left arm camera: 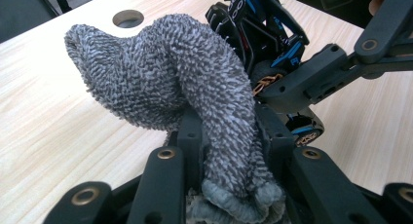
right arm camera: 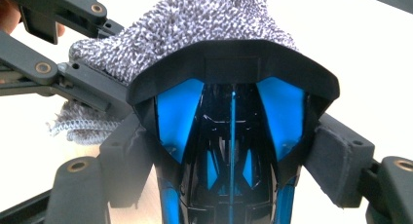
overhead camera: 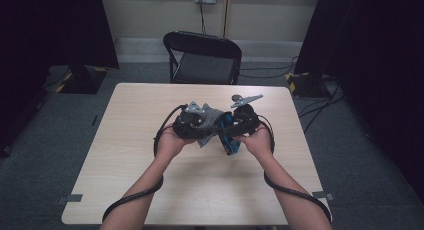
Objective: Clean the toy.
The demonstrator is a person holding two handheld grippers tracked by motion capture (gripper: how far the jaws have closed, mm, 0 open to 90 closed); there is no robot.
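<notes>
A grey knitted cloth (overhead camera: pixel 213 114) (left arm camera: pixel 170 73) is pinched between the jaws of my left gripper (overhead camera: pixel 206 130) (left arm camera: pixel 229 131), which is shut on it. My right gripper (overhead camera: pixel 239 131) (right arm camera: pixel 231 151) is shut on a black and blue toy car (overhead camera: pixel 230 140) (right arm camera: pixel 231 136), its pads pressing on the car's two sides. Both are held close together a little above the middle of the table. The cloth (right arm camera: pixel 195 24) drapes over the car's far end and touches it. In the left gripper view the car (left arm camera: pixel 263 34) sits just behind the cloth, with the right gripper's linkage (left arm camera: pixel 331 73) beside it.
The light wooden table (overhead camera: pixel 150 160) has a round hole (left arm camera: pixel 128 18) in its top. A black folding chair (overhead camera: pixel 202 57) stands at the far edge. Cables trail from both grippers along the forearms. Dark curtains hang at both sides, with cables on the floor at the right.
</notes>
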